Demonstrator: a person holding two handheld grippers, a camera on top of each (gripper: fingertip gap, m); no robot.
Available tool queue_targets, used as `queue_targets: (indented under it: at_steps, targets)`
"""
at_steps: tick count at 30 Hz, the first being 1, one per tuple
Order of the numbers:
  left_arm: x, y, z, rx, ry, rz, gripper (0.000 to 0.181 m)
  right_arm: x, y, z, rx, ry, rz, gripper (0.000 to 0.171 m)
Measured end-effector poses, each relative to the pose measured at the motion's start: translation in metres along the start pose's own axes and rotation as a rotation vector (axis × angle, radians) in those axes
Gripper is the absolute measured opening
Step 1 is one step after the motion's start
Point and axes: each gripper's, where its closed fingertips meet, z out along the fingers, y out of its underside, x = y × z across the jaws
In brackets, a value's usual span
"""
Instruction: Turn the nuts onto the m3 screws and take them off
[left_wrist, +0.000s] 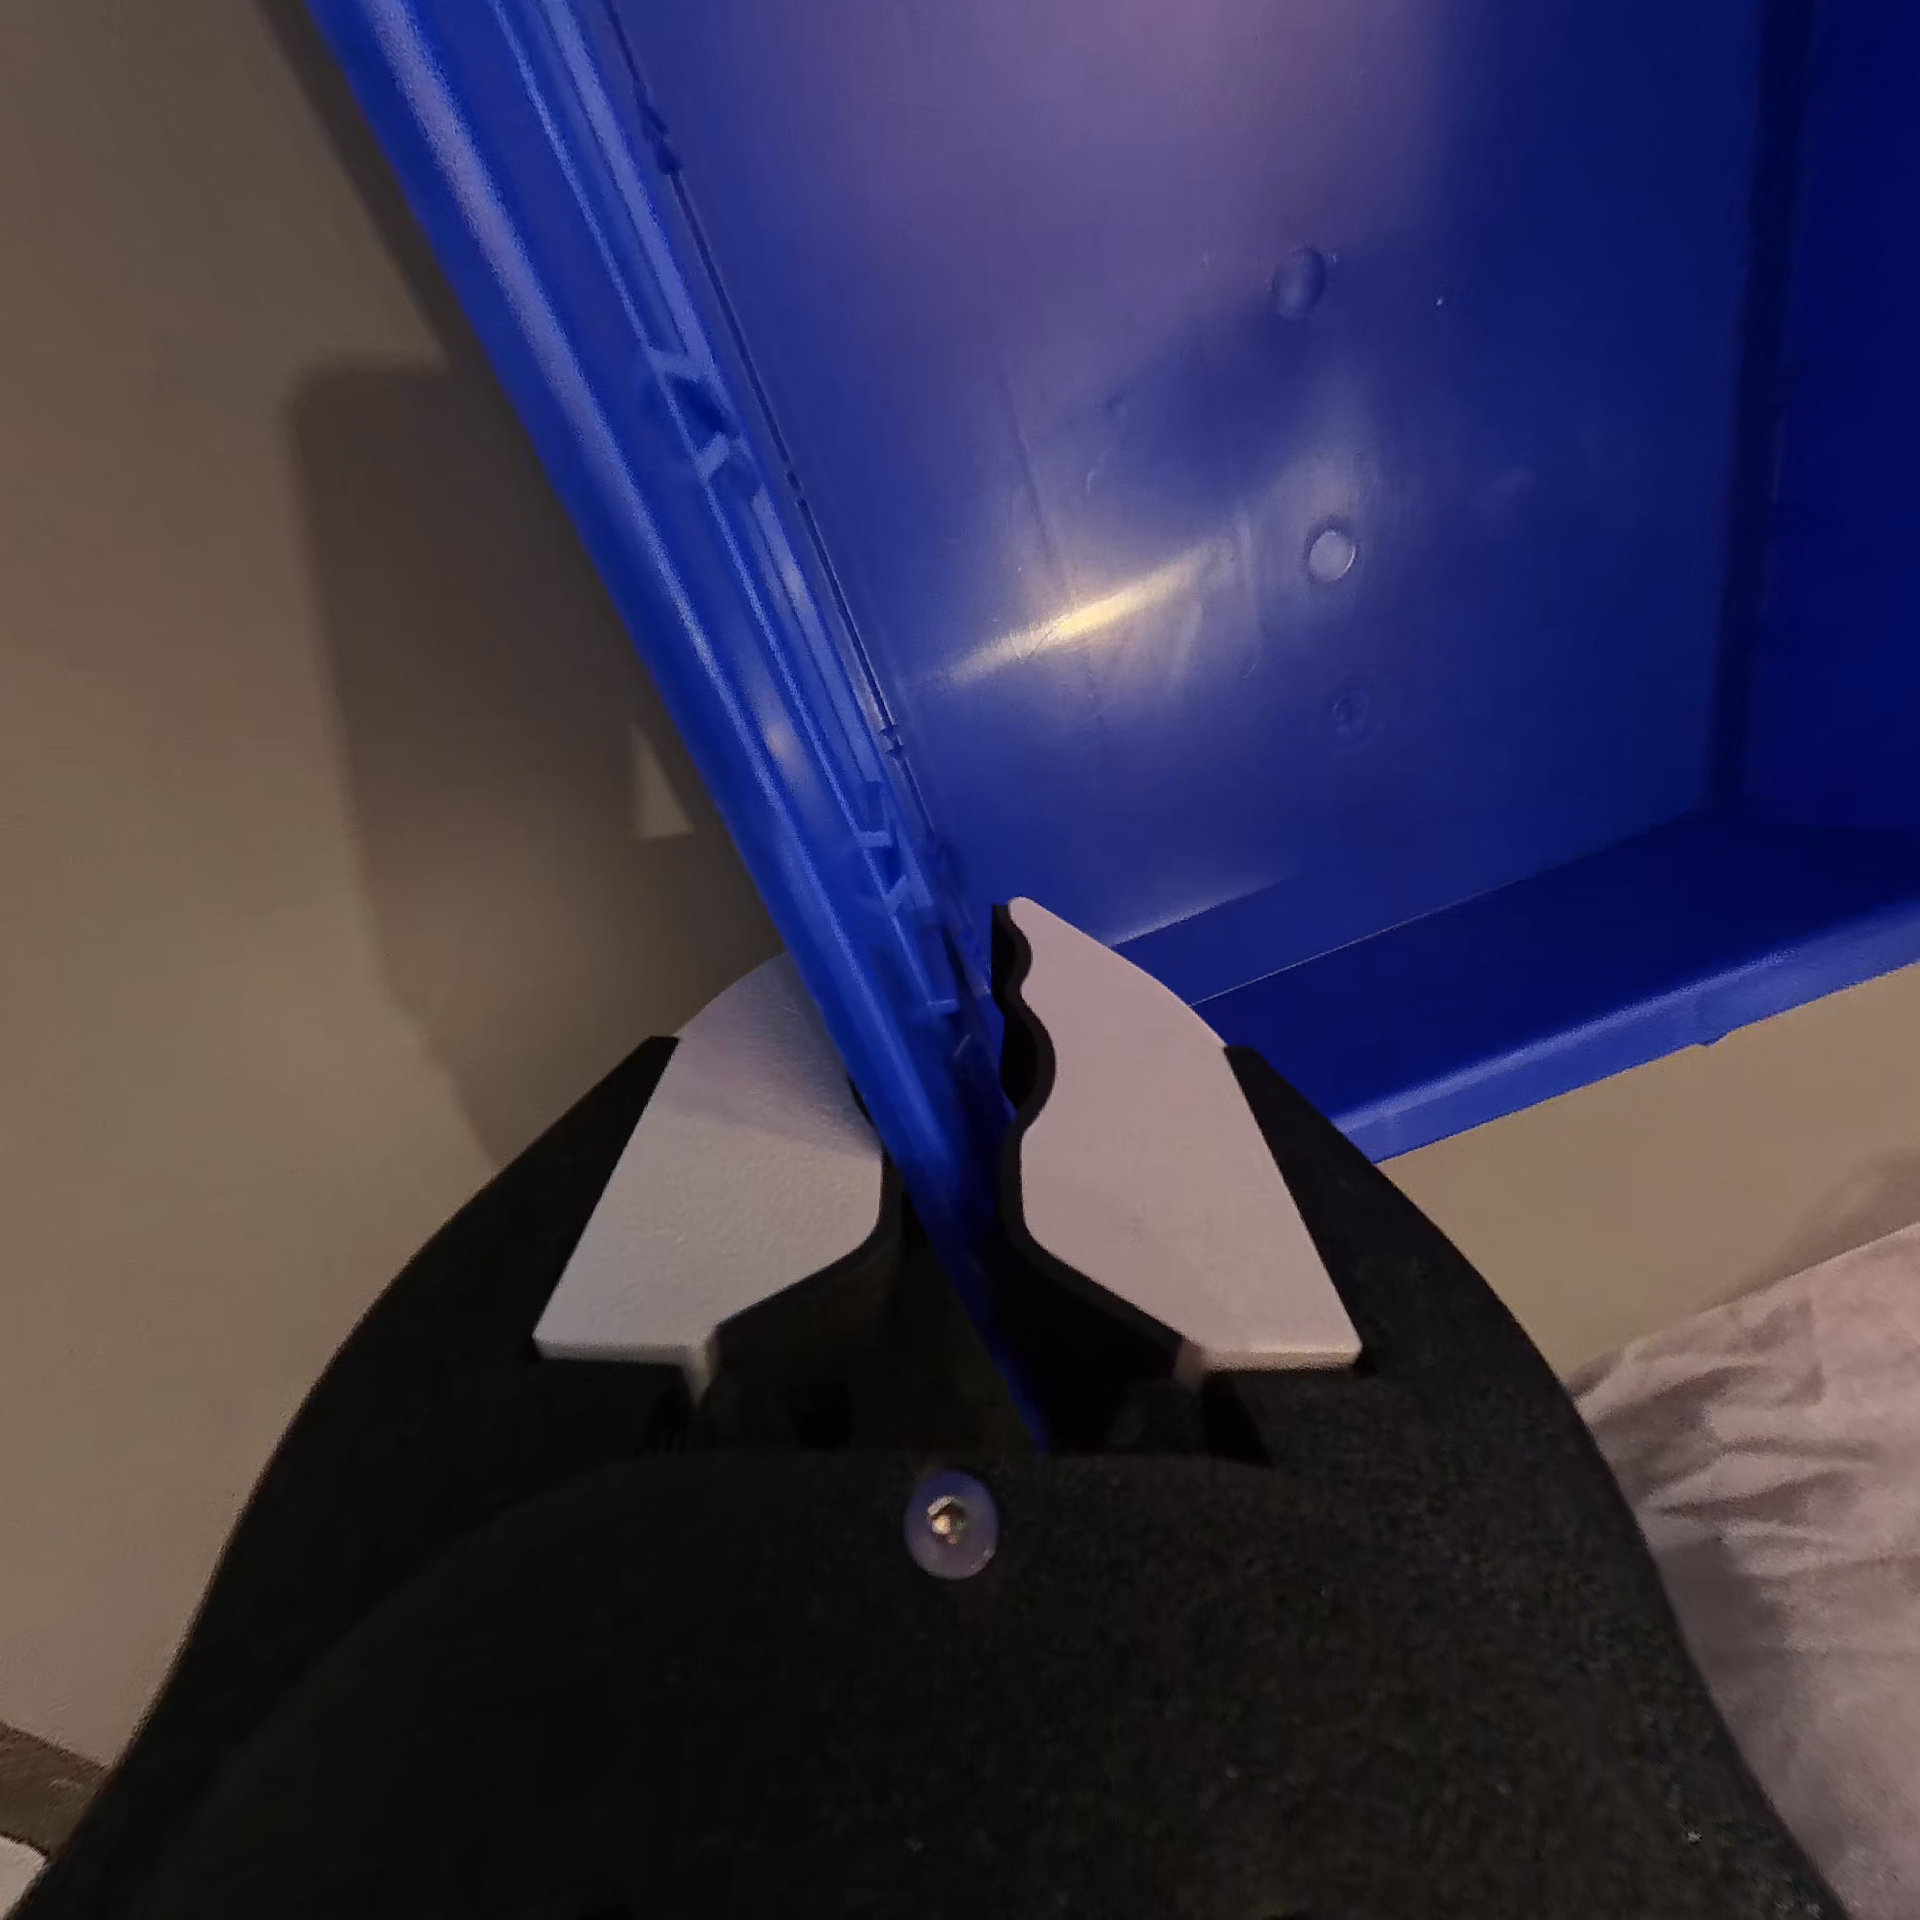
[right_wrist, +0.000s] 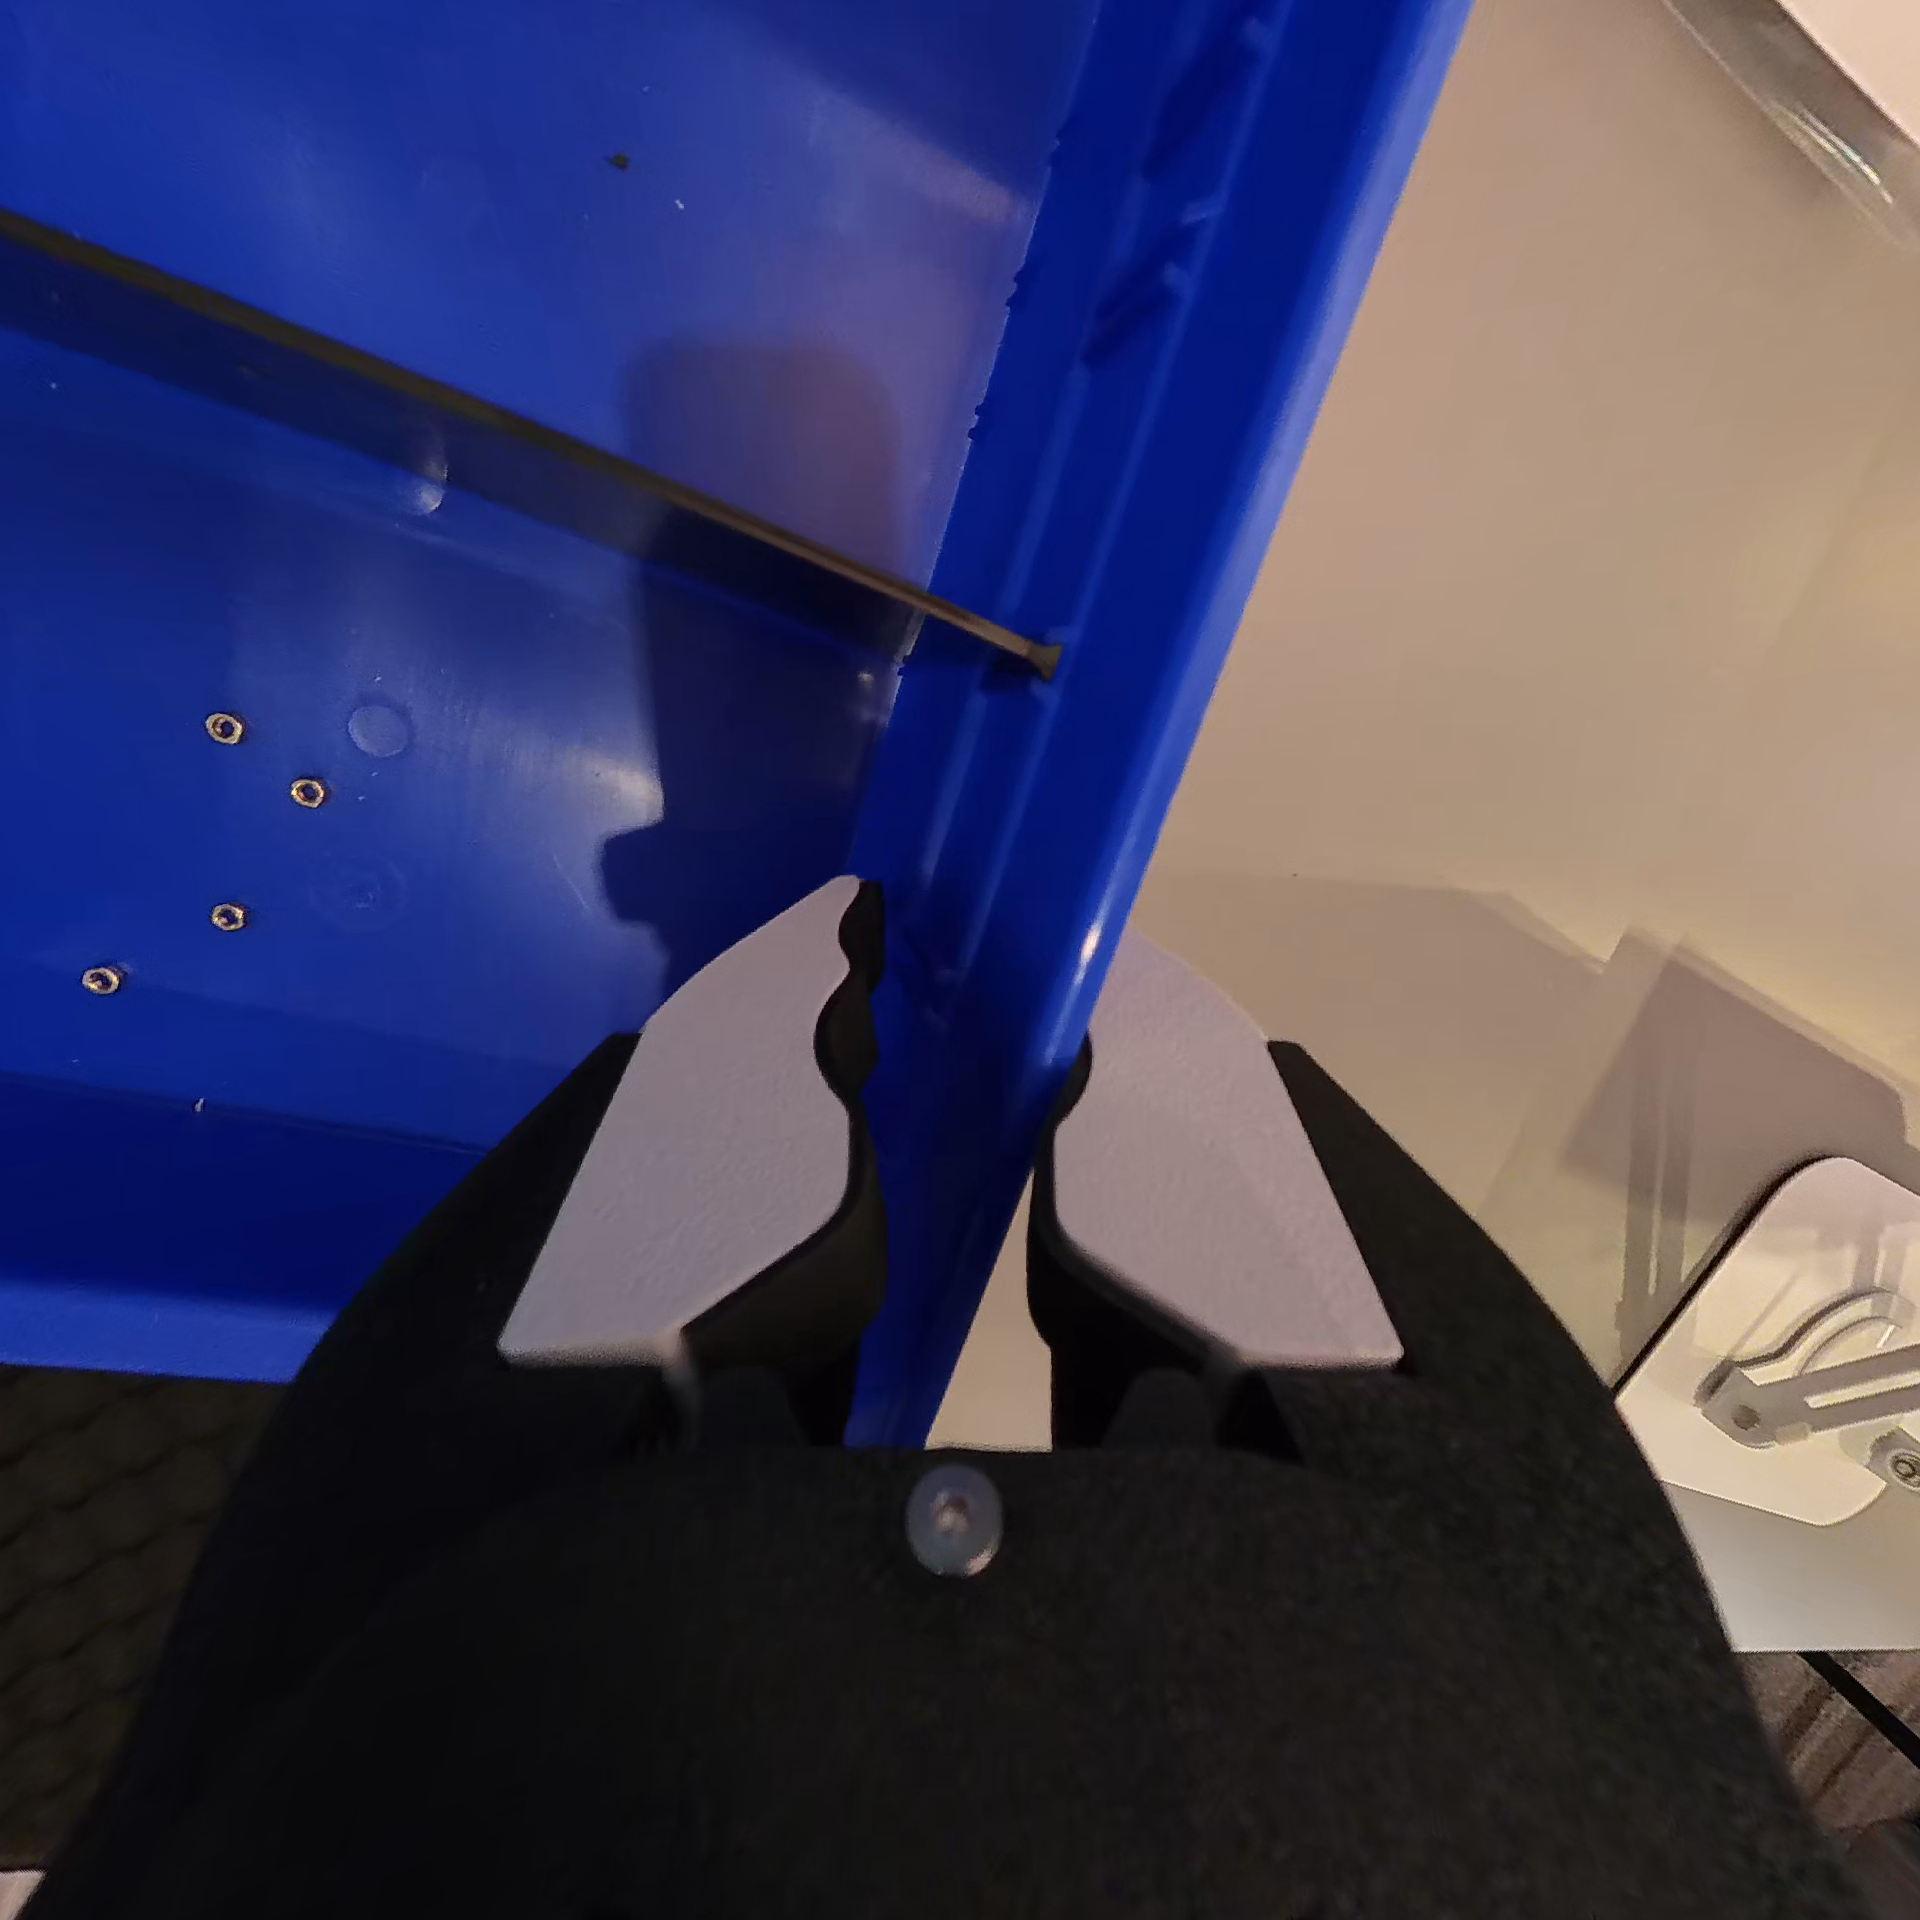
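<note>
A blue plastic bin (left_wrist: 727, 623) fills both views. My left gripper (left_wrist: 914, 966) is shut on the bin's left wall, one finger outside and one inside. My right gripper (right_wrist: 997, 935) is shut on the bin's right wall (right_wrist: 1195, 416) in the same way. Several small brass nuts (right_wrist: 308, 793) lie loose on the bin floor, to the left of my right gripper. A thin dark strip (right_wrist: 520, 436) crosses the bin beyond them. No screws show in either view.
The bin is over a beige surface (right_wrist: 1558, 623). A white plate with a metal bracket (right_wrist: 1818, 1382) lies at the right. A grey cloth (left_wrist: 1714, 1455) lies at the lower right in the left wrist view. A black patterned mat (right_wrist: 104, 1507) lies under the bin's near edge. My right fingertips sit around 65 centimetres from my left ones.
</note>
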Motion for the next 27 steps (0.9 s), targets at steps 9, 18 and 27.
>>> queue_targets:
  at_steps: [9,18,27]
  targets:
    - [0.023,-0.003,0.003,0.01,0.005,-0.015,0.016,0.0,0.004,0.0,-0.054,-0.043,0.014,0.029]
    - [0.069,-0.017,0.012,0.108,0.007,-0.068,0.022,-0.017,0.012,0.006,-0.157,-0.359,0.16,0.008]
    - [0.107,-0.043,0.022,0.121,0.021,-0.027,0.022,-0.014,0.014,0.015,-0.278,-0.291,0.166,0.015]
